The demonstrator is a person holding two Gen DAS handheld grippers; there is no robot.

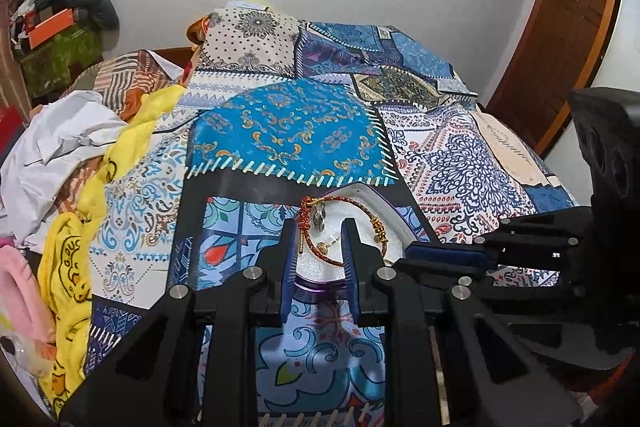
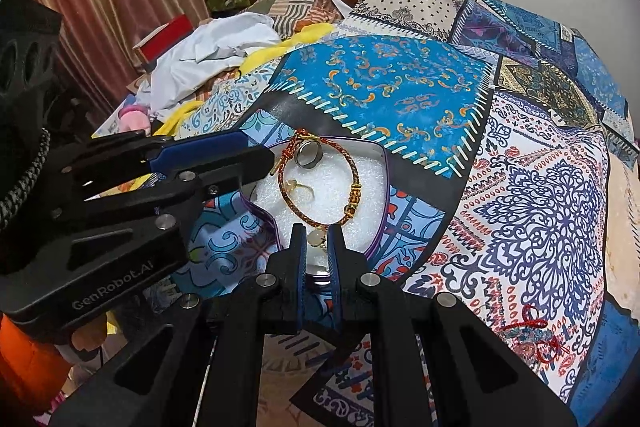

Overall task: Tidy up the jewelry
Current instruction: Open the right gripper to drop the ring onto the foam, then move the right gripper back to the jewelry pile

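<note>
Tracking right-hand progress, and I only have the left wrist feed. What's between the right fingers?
Observer: In the right wrist view, a pale round bead sits between the fingertips of the right gripper, over the near end of the white-lined tray. I can't tell whether it is clamped.
Operator: Any jewelry outside the tray?
Observer: Yes. A red string bracelet lies on the bedspread, to the right of the tray and apart from it.
</note>
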